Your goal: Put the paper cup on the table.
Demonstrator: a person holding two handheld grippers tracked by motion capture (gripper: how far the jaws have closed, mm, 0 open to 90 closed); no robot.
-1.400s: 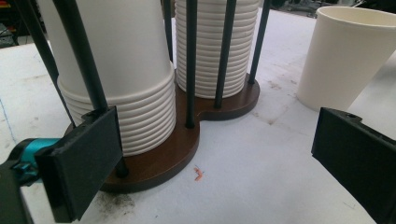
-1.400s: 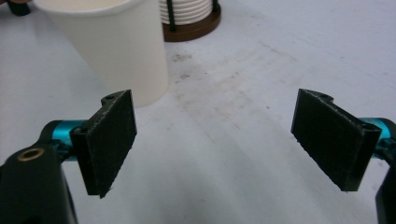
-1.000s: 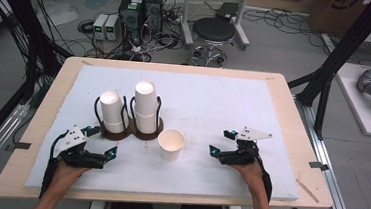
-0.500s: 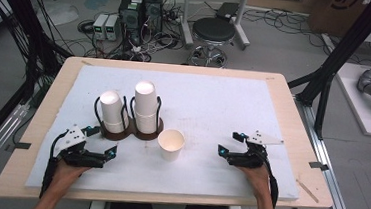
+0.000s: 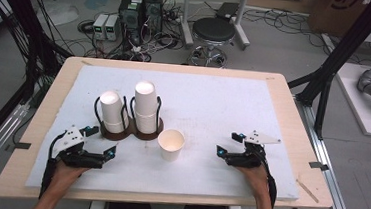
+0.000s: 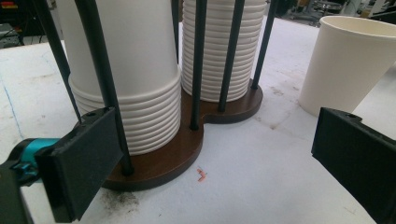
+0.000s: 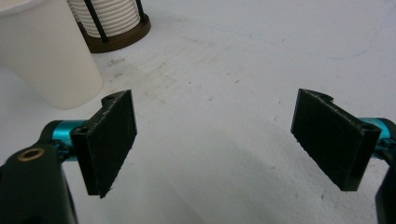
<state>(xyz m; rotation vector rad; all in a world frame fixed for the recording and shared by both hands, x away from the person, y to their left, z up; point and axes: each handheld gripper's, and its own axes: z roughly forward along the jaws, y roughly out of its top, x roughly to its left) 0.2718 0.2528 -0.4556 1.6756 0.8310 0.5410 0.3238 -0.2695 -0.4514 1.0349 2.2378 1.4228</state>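
The left gripper (image 5: 101, 141) rests low on the white table cover (image 5: 214, 101) with its jaws spread wide and nothing between them. Just ahead of those jaws stands the brown cup holder (image 6: 187, 140), a wooden base with black wire posts that carries 2 stacks of upturned paper cups (image 6: 135, 70); the near stack sits right beyond the left-hand jaw in the left gripper view, and the taller stack (image 5: 145, 106) is farther on. The single paper cup (image 5: 171, 143) stands upright, mouth up, on the cover just beside the holder; it is ahead of the left gripper and off toward its right-hand jaw, close but not touching. The right gripper (image 5: 228, 145) also sits low over the cover, jaws spread wide apart and empty, with bare cover between them in the right gripper view. From this gripper the single cup lies ahead and to the left of its left-hand jaw, near but apart, with the holder's base behind the cup.
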